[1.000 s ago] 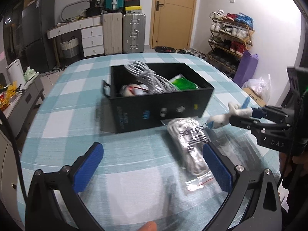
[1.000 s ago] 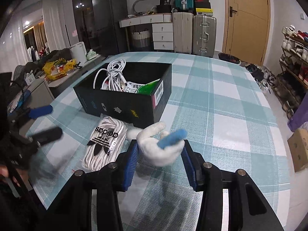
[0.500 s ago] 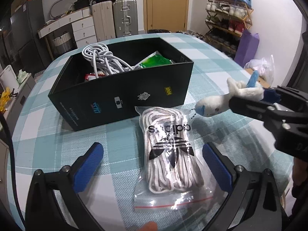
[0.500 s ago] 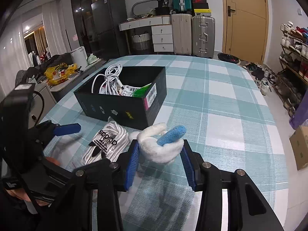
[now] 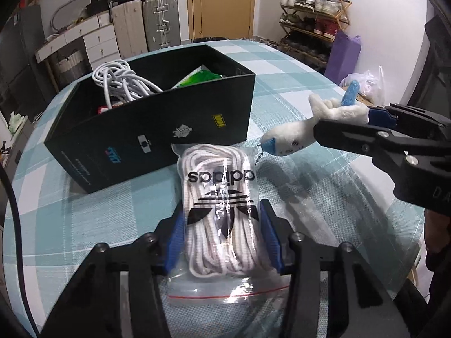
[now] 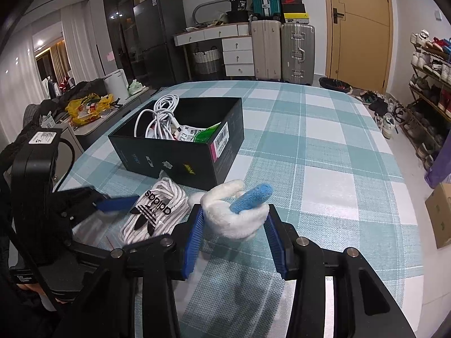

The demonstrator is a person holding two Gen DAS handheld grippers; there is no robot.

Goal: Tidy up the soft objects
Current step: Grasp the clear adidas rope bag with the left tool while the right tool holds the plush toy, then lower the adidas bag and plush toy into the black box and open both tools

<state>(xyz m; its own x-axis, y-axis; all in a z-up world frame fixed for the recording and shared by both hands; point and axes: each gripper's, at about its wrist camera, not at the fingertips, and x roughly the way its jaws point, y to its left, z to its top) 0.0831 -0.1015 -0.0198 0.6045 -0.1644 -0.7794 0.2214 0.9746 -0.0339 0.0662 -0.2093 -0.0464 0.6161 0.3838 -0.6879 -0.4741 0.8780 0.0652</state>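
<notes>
A clear zip bag of white laces [image 5: 220, 214] with a black Adidas logo lies on the checked tablecloth just in front of the black box [image 5: 157, 129]. My left gripper [image 5: 222, 242] is shut on the bag, its blue pads pressing both sides. The bag also shows in the right wrist view [image 6: 153, 211]. My right gripper [image 6: 234, 233] is shut on a white plush toy with a blue fin [image 6: 236, 211] and holds it above the table, right of the bag. The toy also shows in the left wrist view [image 5: 310, 129].
The black box [image 6: 180, 152] holds a white cable [image 5: 121, 84] and a green packet [image 5: 203, 77]. The table [image 6: 324, 152] drops off at its right edge toward a shoe rack [image 6: 431, 90]. Suitcases [image 6: 282, 50] stand by the far wall.
My left gripper has moved forward around the lace bag and closed on it; it was wide open before. The right gripper still holds the plush toy, raised slightly.
</notes>
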